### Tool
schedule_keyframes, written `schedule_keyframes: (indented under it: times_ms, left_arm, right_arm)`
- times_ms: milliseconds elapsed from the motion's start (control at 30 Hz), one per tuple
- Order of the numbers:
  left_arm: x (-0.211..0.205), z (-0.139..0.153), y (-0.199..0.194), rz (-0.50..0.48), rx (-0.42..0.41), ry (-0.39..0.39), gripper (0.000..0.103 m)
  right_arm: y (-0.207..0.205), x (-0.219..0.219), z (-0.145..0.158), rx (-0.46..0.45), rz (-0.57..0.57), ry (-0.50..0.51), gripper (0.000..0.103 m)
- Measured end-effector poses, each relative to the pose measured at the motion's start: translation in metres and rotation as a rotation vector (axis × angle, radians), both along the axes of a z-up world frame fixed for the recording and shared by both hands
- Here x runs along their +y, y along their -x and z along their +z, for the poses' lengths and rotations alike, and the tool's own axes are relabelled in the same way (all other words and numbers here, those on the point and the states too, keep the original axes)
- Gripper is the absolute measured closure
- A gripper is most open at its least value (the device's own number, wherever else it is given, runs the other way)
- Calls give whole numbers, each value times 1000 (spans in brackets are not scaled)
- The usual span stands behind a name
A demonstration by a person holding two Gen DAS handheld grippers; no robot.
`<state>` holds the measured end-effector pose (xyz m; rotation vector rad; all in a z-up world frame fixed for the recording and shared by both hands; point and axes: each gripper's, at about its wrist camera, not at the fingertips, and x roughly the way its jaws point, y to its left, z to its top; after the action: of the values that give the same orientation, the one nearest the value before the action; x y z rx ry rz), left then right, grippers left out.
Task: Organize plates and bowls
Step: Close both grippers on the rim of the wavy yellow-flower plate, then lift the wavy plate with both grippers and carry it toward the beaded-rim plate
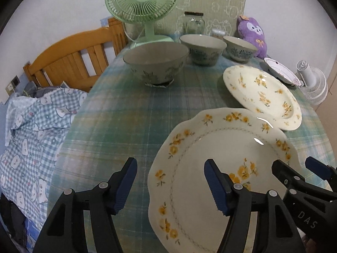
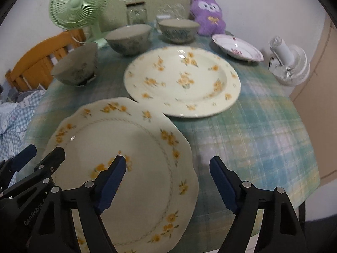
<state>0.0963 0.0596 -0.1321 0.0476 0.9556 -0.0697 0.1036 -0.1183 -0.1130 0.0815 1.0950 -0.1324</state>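
Observation:
A scalloped plate with yellow flowers point(image 1: 210, 147) point(image 2: 126, 139) lies nearest on the checked tablecloth. My left gripper point(image 1: 170, 162) is open, its jaws straddling the plate's left rim from above. My right gripper point(image 2: 167, 159) is open too, and straddles the right rim. Each gripper shows in the other's view: the right gripper point(image 1: 294, 162) and the left gripper point(image 2: 46, 148). Behind lies a round flowered plate point(image 1: 261, 92) point(image 2: 181, 82), then a small pink-trimmed plate point(image 1: 280, 71) point(image 2: 238, 46). Three bowls stand at the back: a large one point(image 1: 155, 63) point(image 2: 75, 67), a middle one point(image 1: 202, 48) point(image 2: 128, 38) and a far one point(image 1: 240, 47) point(image 2: 179, 29).
A green fan point(image 1: 141, 6), a glass jar point(image 1: 193, 23) and a purple plush toy point(image 1: 252, 33) line the table's back edge. A white fan point(image 1: 313, 86) stands off the right side. A wooden headboard point(image 1: 73, 61) and checked bedding point(image 1: 31, 126) lie left of the table point(image 1: 118, 116).

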Motion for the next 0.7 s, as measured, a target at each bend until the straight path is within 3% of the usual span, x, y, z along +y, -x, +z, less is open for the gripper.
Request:
schedule_keyframes:
  times_ms: [133, 400, 533, 700]
  left_arm:
    - [-2, -7, -6, -12, 25, 8, 37]
    - [0, -17, -14, -23, 59, 11, 53]
    - [7, -22, -19, -37, 88, 58, 54]
    - [8, -22, -20, -76, 101, 60, 54]
  right_arm:
    - [-1, -2, -8, 21, -17, 2, 27]
    - [-6, 0, -19, 57, -20, 1, 32]
    - [-10, -1, -27, 87, -32, -9, 35]
    - [-11, 1, -28, 87, -40, -28, 36]
